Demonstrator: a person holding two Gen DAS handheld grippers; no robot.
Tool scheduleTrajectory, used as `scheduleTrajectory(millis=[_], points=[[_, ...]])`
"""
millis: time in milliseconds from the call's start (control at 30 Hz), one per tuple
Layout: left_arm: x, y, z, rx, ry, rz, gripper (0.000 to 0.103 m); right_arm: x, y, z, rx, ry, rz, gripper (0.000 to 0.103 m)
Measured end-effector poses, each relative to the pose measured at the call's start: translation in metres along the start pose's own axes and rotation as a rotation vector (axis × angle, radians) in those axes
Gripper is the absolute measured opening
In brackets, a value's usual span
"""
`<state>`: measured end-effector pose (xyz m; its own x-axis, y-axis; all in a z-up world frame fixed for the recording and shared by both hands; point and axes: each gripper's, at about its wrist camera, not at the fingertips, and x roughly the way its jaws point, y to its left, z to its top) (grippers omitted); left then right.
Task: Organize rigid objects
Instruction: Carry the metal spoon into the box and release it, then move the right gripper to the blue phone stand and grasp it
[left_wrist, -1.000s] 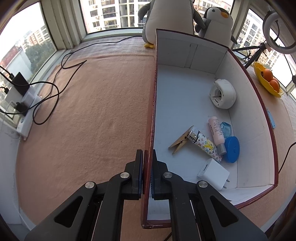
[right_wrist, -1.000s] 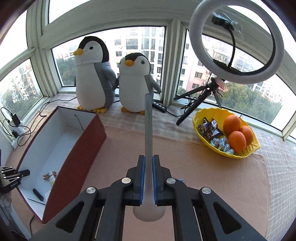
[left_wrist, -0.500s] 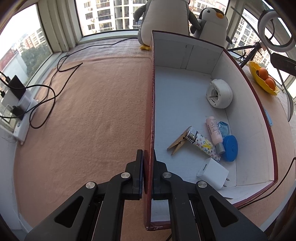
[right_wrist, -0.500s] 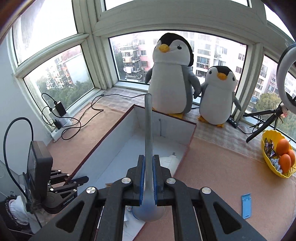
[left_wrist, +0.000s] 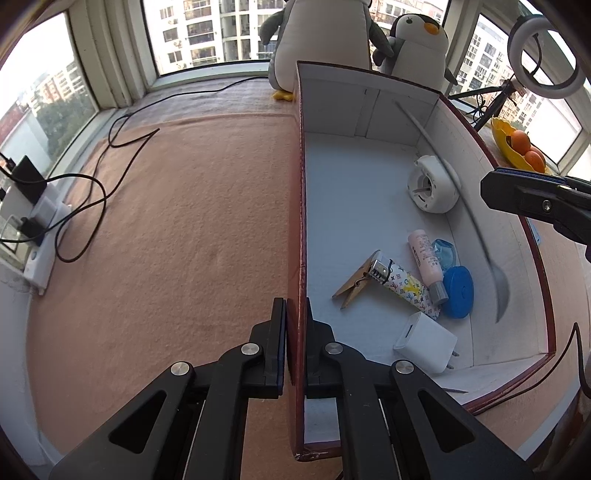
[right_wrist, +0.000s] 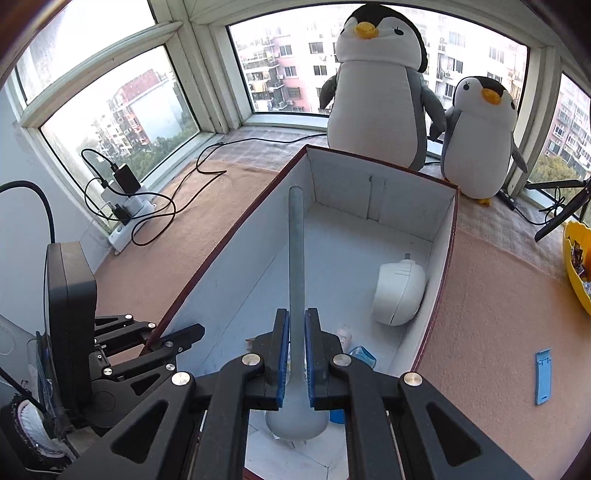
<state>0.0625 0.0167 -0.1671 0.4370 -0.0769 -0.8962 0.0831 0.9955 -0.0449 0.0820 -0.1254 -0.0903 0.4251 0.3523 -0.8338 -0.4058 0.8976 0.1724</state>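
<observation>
Left fingers (left_wrist: 277, 347): clamped on box (left_wrist: 302, 229) wall.
Right fingers (right_wrist: 279, 354): gripping grey spoon (right_wrist: 296, 266) (bowl nearest camera), over the box interior.
Box floor: lighter (left_wrist: 402, 286), clothespin (left_wrist: 354, 284).

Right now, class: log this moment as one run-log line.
left gripper: grips box wall | right gripper: holds grey spoon over box | spoon unreleased

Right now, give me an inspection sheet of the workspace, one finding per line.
Surface: pinkish carpet on a window ledge.
Job's things: red-edged box with white interior; grey spoon over it.
Clutter: in the box, a clothespin, lighter, pink tube, blue disc, white charger, round white device.
Grippers: left hand-held gripper straddles the box wall; right hand-held gripper clamps the spoon.
Cables: black leads to a power strip.
Surroundings: two plush penguins, fruit bowl, ring light.
</observation>
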Motion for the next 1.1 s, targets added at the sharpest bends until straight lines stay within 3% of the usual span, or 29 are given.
scheduleTrajectory(millis=[100,133,600,1100], points=[[0.001,0.001,0.001,0.000,0.003,-0.006,0.005,-0.004,-0.002,-0.001,0.012,-0.018,-0.007,0.047],[0.001,0.001,0.001,0.000,0.003,-0.006,0.005,-0.006,-0.003,0.000,0.015,-0.024,-0.007,0.049],[0.002,0.002,0.002,-0.002,0.008,-0.006,0.005,-0.040,-0.040,-0.010,0.096,-0.106,-0.027,0.053],[0.001,-0.002,0.003,-0.008,0.019,0.019,0.005,-0.063,-0.152,-0.044,0.260,-0.105,-0.191,0.053]])
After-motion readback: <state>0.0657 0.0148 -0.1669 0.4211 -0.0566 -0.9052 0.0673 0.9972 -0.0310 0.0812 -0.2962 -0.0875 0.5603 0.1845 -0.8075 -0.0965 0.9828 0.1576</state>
